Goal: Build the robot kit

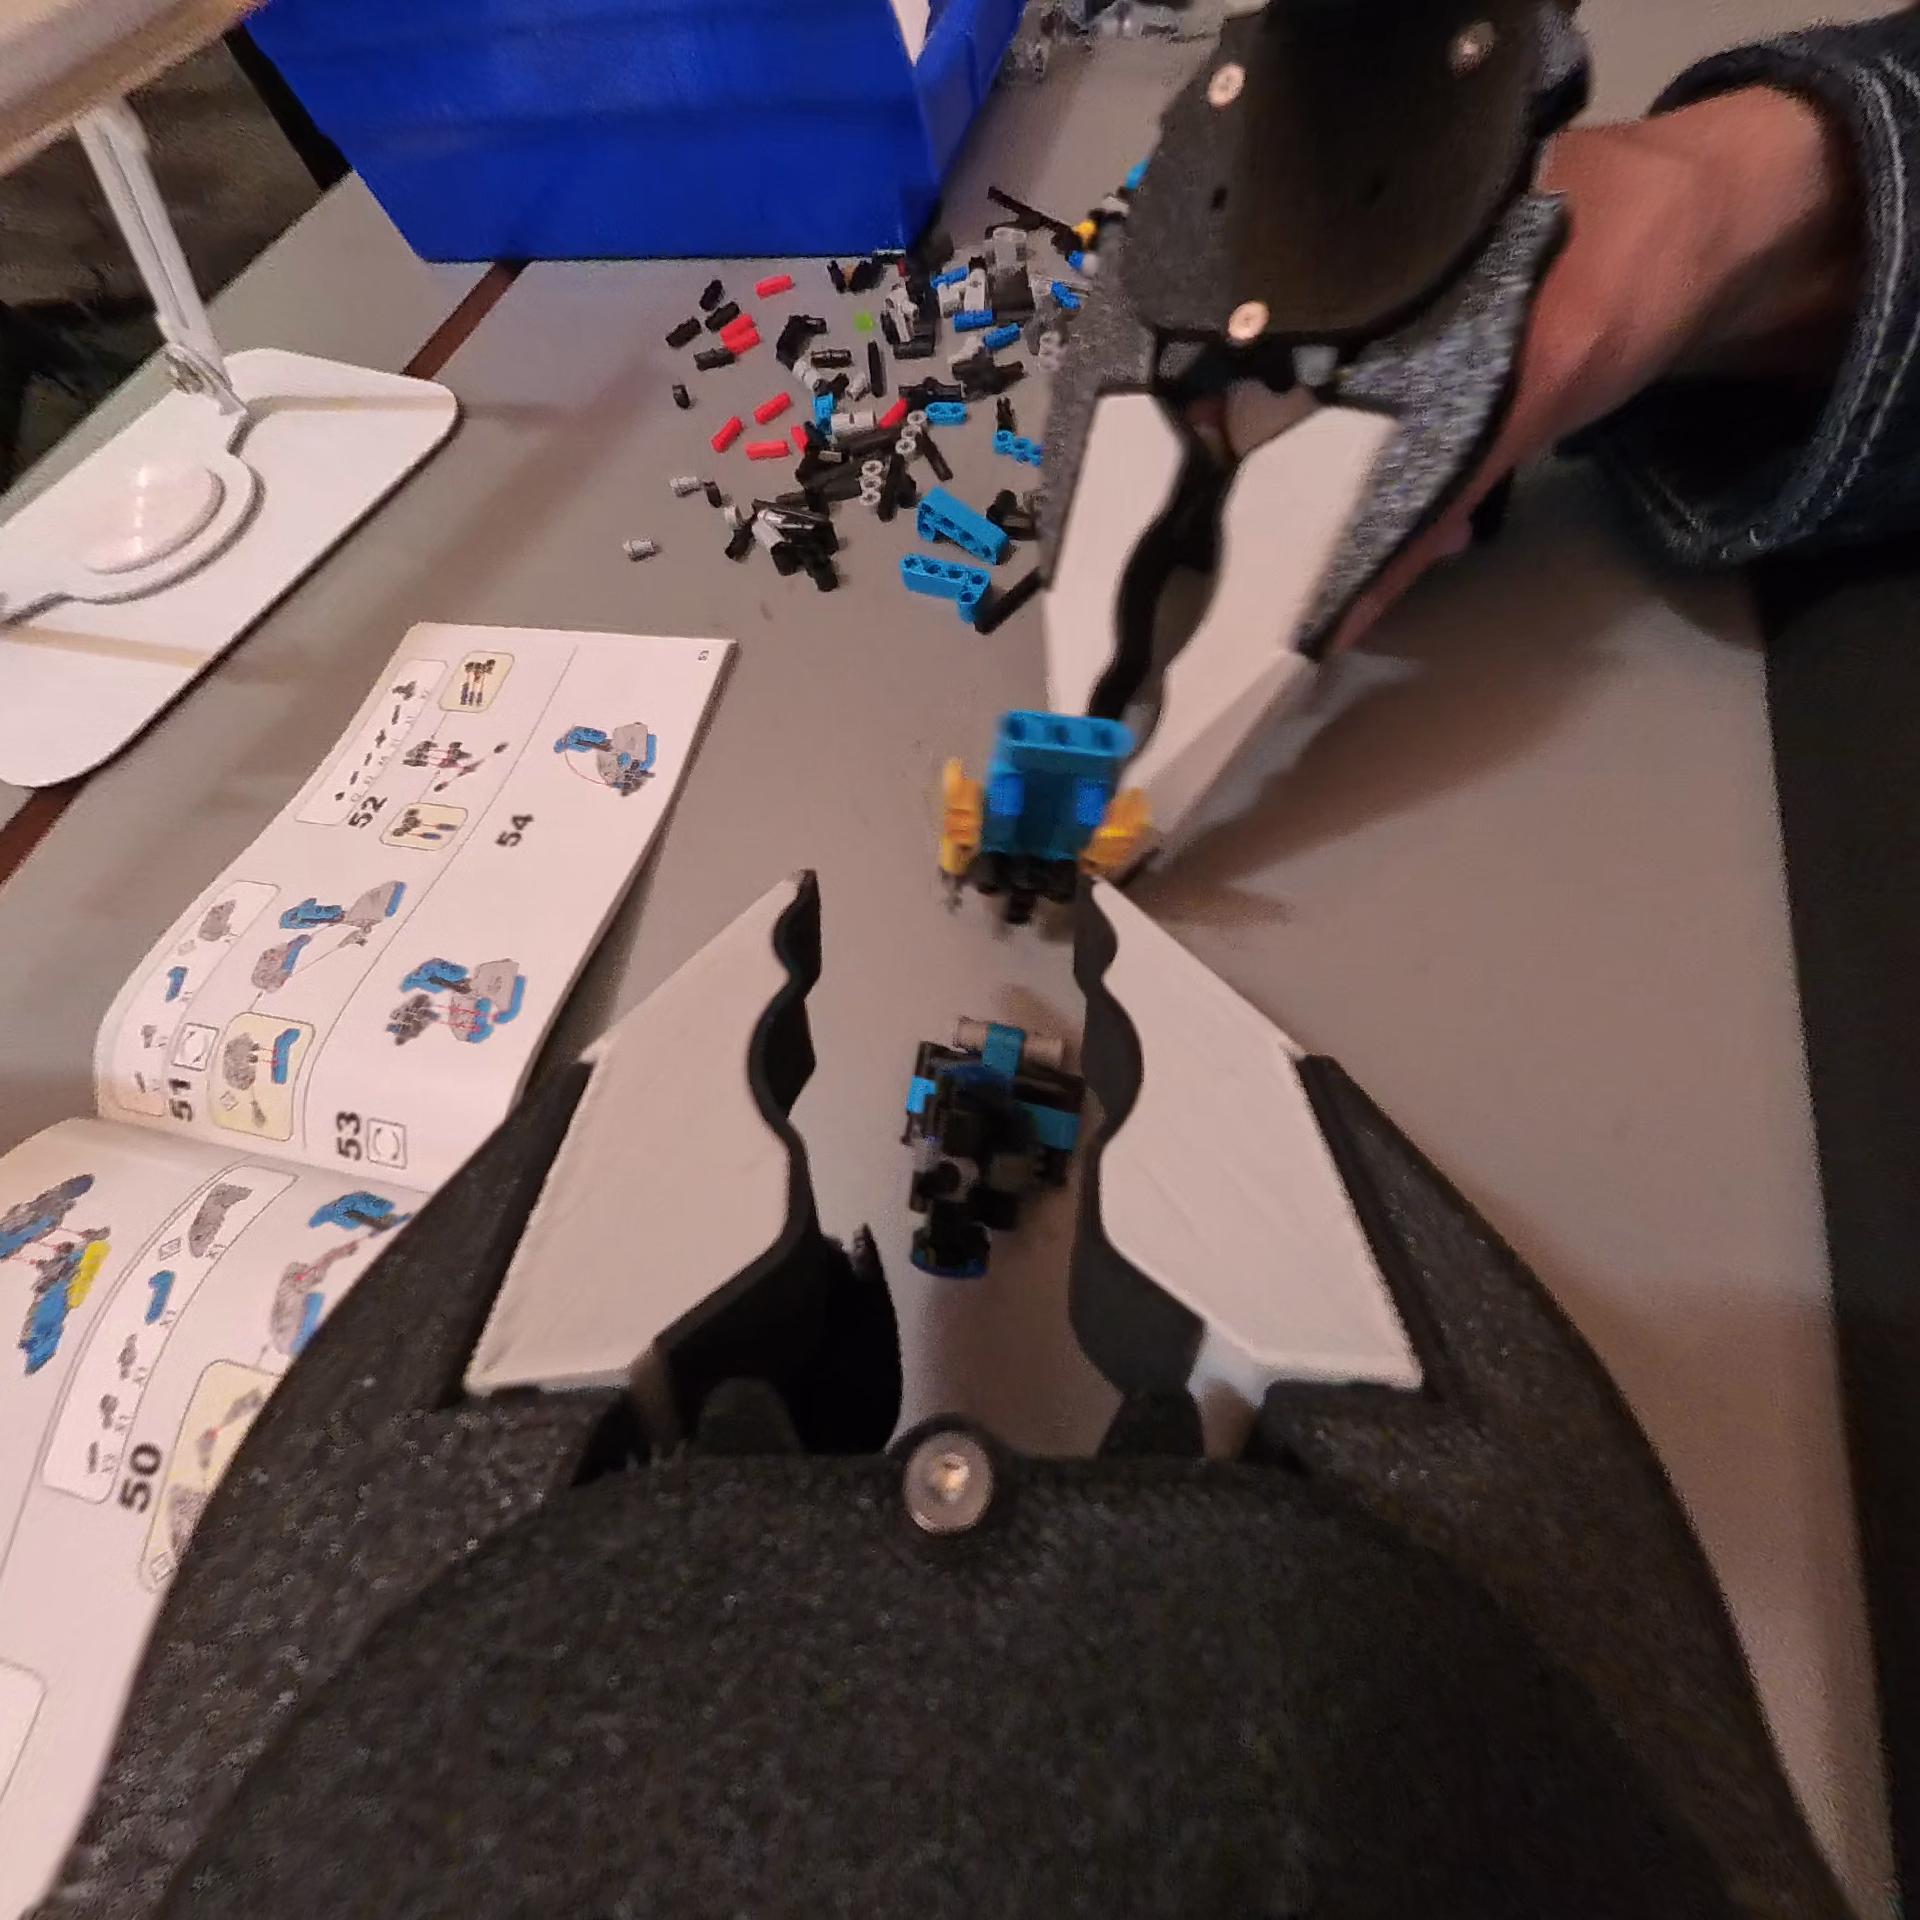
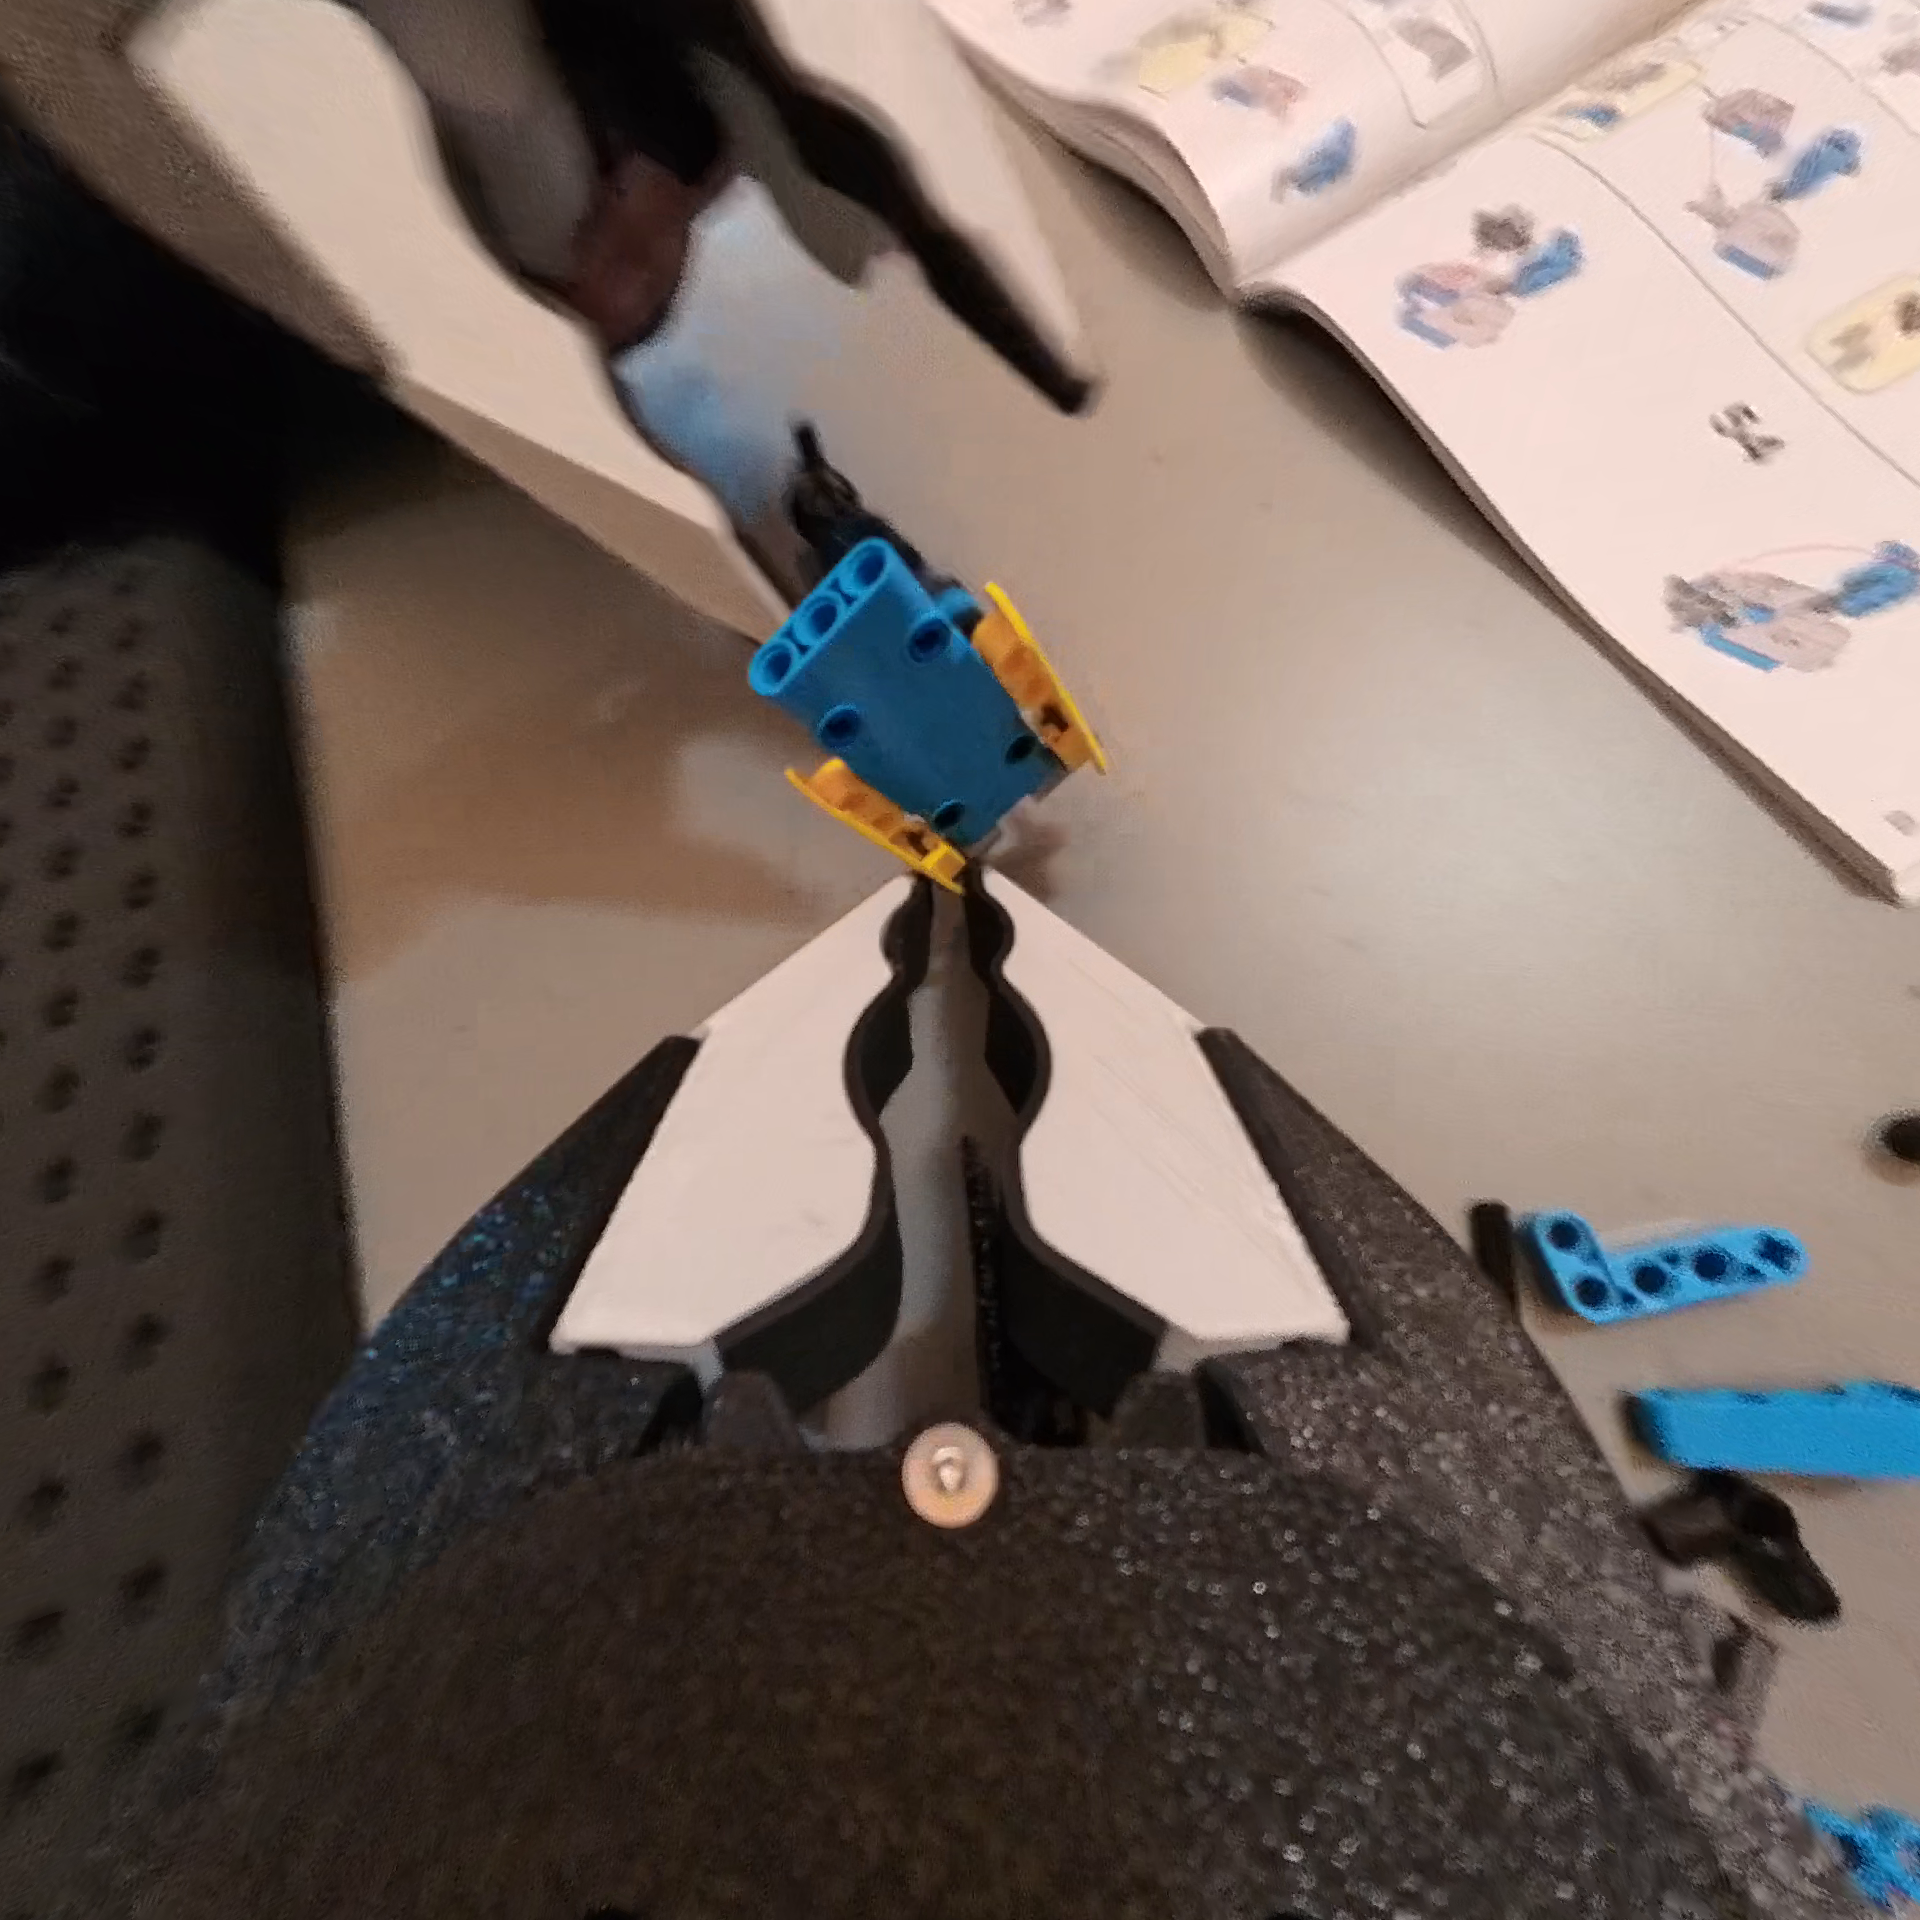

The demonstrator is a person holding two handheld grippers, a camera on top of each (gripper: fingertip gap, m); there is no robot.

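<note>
Between our left gripper's wide-spread fingers lies a small black-and-blue assembly on the grey table. Our right gripper pinches the blue-and-yellow assembly by its yellow edge, beside the open instruction booklet.

My grey table carries an open instruction booklet and a white lamp base. Loose building pieces lie scattered beside a blue bin.

The left gripper hangs low with jaws spread wide. The right gripper faces it, tips nearly closed, held by a sleeved hand.
</note>
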